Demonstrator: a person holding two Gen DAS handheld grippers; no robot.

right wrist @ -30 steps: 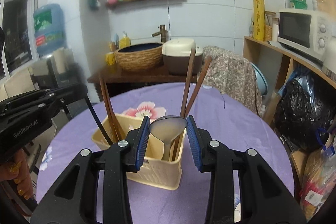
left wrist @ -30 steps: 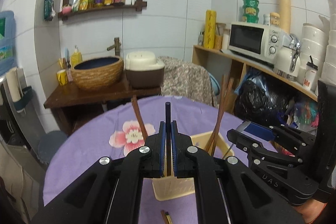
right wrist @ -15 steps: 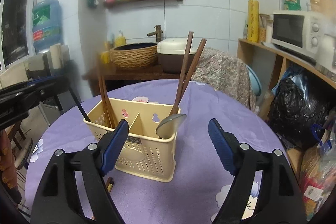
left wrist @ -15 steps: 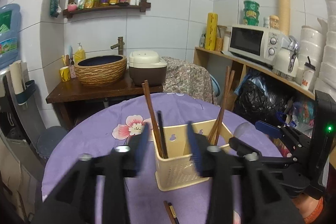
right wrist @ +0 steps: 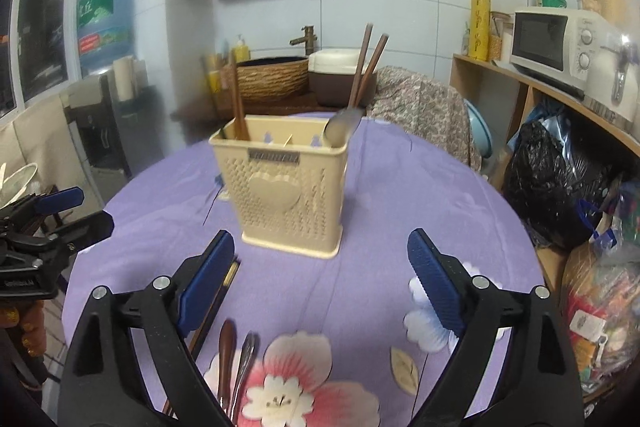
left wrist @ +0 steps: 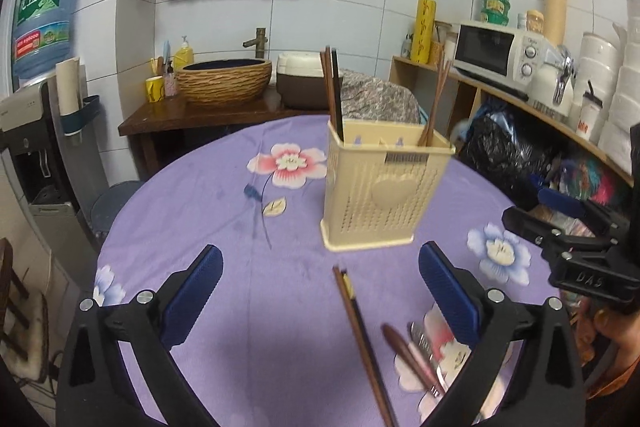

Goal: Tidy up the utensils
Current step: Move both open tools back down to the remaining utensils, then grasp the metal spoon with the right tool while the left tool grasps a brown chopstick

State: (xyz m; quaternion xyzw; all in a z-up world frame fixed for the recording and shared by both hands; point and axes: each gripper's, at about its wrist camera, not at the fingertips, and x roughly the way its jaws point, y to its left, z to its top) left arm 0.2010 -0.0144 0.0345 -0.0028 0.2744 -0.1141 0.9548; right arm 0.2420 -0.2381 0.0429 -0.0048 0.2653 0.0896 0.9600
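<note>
A cream utensil holder (left wrist: 376, 187) (right wrist: 284, 191) stands on the purple floral tablecloth (left wrist: 224, 211). Brown and dark chopsticks (left wrist: 332, 87) stand in its left compartment. A second pair (right wrist: 366, 67) and a metal spoon (right wrist: 342, 129) stand in its right compartment. My left gripper (left wrist: 320, 259) is open and holds nothing, back from the holder. My right gripper (right wrist: 320, 247) is open and holds nothing too. In front of the holder lie loose chopsticks (left wrist: 360, 331) (right wrist: 216, 303), a brown-handled utensil (right wrist: 226, 355) and a metal utensil (right wrist: 246, 359).
The round table's edge curves away on both sides. Behind it are a chair draped in patterned cloth (right wrist: 420, 99), a wooden counter with a wicker basin (left wrist: 224, 79) and a rice cooker (left wrist: 300, 79). A shelf with a microwave (left wrist: 500, 55) and black bags (right wrist: 560, 179) stands at the right.
Both grippers have opened and drawn back from the holder. The left let go of a dark chopstick in the left compartment; the right let go of the spoon in the right one.
</note>
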